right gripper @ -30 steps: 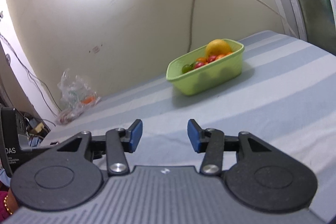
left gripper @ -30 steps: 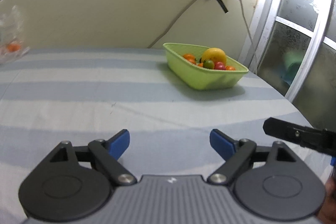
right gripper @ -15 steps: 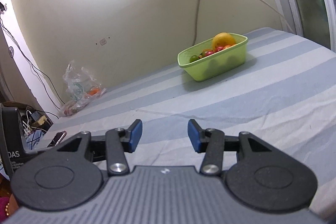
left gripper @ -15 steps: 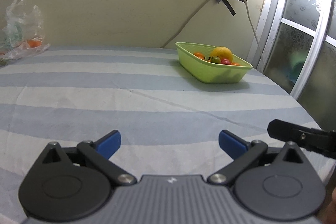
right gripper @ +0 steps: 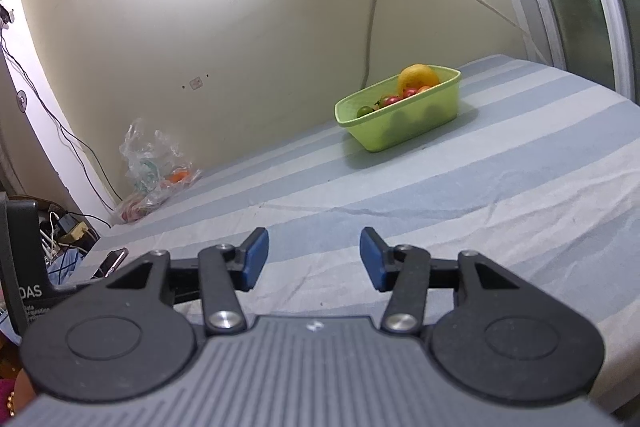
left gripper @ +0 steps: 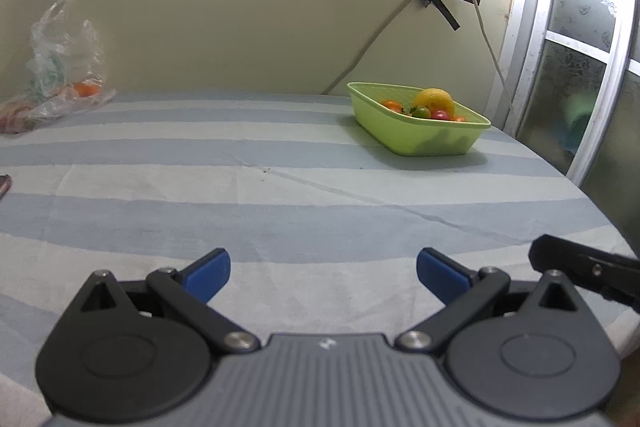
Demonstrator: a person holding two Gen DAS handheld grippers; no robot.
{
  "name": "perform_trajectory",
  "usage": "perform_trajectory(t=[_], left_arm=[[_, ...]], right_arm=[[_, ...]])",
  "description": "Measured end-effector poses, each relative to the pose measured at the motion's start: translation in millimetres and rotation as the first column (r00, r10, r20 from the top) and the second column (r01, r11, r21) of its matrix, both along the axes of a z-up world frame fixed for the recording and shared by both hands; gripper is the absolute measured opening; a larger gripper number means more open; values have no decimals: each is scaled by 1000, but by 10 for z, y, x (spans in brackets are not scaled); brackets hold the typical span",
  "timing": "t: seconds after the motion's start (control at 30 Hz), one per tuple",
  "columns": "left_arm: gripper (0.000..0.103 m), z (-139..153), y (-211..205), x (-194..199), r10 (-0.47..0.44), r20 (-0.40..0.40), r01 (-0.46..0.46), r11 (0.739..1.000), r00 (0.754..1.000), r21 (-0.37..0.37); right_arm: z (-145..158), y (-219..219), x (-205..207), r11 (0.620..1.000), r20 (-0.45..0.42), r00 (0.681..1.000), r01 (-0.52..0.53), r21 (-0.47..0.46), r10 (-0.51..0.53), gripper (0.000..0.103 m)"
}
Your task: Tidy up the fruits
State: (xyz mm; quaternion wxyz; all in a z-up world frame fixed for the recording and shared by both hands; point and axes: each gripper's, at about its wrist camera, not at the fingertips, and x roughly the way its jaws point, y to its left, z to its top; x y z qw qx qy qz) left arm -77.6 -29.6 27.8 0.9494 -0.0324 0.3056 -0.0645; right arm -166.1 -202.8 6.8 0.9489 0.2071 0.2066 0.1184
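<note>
Blue-padded jaws of the left gripper [left gripper: 323,273] stand wide and empty over the striped bed [left gripper: 280,219]; the right gripper [right gripper: 314,258] is opening, nothing between its jaws. Farther off, near the wall, fruits [left gripper: 434,101] lie in a green basket [left gripper: 416,137], a plastic bag [left gripper: 60,67] well apart.

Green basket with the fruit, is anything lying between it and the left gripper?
Nothing visible: only bare striped sheet lies between the open left gripper and the green basket.

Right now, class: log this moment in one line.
left hand-held gripper: open, empty | right hand-held gripper: opening, empty | fruits: in green basket
</note>
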Motion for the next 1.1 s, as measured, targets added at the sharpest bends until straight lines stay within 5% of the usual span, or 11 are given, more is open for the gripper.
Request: perform_trajectory(t=[0.23,0.67,1.1], left_arm=[[103,60,-88,-148,39,25,-41,997,999,68],[103,309,-210,-481,68,124,-89,981,990,175],[103,291,-327,-492,62,130,-86,979,990,187]], right_arm=[[-7,6,-130,1000,15,1000,18,-4,-18,56],[73,-24,-249,992,90,988,119,45,-123,89],[58,-82,-261,989,73,987,137,52,-140,91]])
